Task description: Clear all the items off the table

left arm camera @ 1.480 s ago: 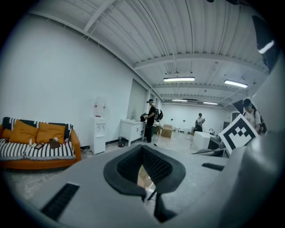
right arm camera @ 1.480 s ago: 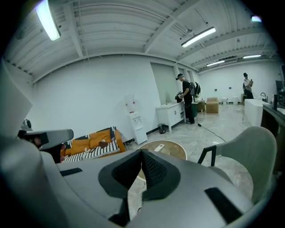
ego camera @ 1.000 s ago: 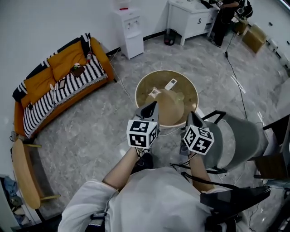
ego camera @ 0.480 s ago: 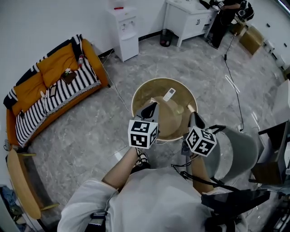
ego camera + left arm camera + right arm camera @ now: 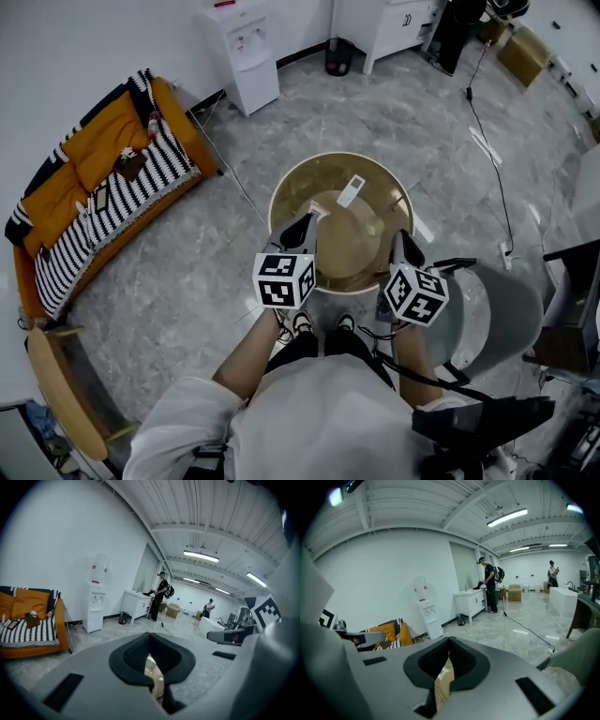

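Items on table: one white flat oblong item (image 5: 351,190) towards the far side; one large brown paper item (image 5: 352,246) at the near middle; one small pale thing (image 5: 375,225) just beside it, too unclear to name.
Table: one round table (image 5: 286,192), tan top, directly in front of the person.
Left gripper (image 5: 305,223): jaws closed together, nothing gripped; tip over the near left rim.
Right gripper (image 5: 403,240): jaws meeting at the tips, nothing gripped; the brown paper shows through the slit below them; tip at the near right rim.
Seating: one orange sofa (image 5: 89,155) with a striped throw, well left of the table; one grey chair (image 5: 492,300) near its right; one wooden chair (image 5: 52,389) at lower left.
Room: grey marbled floor (image 5: 187,272), one white water dispenser (image 5: 242,47), one white cabinet (image 5: 394,23), one black cable (image 5: 487,141).
Persons: two standing (image 5: 490,590) (image 5: 552,576) at the far end.
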Available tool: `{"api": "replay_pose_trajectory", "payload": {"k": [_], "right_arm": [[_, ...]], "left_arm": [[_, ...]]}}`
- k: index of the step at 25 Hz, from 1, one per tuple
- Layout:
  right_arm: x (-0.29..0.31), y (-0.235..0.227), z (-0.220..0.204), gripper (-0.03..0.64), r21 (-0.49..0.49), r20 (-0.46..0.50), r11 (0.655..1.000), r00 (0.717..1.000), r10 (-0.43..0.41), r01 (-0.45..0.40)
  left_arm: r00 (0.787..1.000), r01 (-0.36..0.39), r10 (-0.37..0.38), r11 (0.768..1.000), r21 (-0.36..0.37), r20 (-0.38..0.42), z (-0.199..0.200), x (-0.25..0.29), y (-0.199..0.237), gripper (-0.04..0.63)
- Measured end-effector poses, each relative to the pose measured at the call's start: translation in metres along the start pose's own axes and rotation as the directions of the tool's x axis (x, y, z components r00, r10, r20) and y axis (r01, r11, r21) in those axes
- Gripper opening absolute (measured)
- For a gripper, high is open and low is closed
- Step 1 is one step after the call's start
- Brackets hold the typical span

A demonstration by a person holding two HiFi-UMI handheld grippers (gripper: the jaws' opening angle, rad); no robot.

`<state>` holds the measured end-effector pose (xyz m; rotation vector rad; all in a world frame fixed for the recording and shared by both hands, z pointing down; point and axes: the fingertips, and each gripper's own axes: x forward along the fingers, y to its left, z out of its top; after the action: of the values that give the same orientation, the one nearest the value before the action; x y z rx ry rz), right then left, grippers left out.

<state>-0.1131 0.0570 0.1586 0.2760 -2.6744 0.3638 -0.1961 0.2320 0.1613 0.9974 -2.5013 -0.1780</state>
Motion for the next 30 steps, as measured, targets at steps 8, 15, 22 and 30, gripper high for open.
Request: {"api": "replay_pose_trajectory", "payload": {"k": [8,15,22,30], "right_arm": [[0.038,-0.019,-0.027,0.025,0.005,-0.103,0.999,0.993,0.050,-0.050],[0.084,-0.027,-0.067,0.025,0.022,-0.173,0.994,0.979,0.107,-0.104],[0.142,-0.029,-0.147,0.023,0.051,-0.261,0.992,0.958,0.121,-0.112],[0.168,-0.030,-0.207,0.025,0.081,-0.311,0.992,0.943,0.118,-0.097]], "left_arm": [[0.995,-0.063,0.059,0.997,-0.039,-0.081,-0.035,0.023,0.002,0.008],[0.979,-0.131,0.114,0.987,-0.094,-0.166,-0.099,0.055,0.025,0.008],[0.953,-0.165,0.123,0.977,-0.134,-0.276,-0.191,0.084,0.064,0.008],[0.934,-0.159,0.110,0.980,-0.118,-0.341,-0.248,0.107,0.089,0.008]]}}
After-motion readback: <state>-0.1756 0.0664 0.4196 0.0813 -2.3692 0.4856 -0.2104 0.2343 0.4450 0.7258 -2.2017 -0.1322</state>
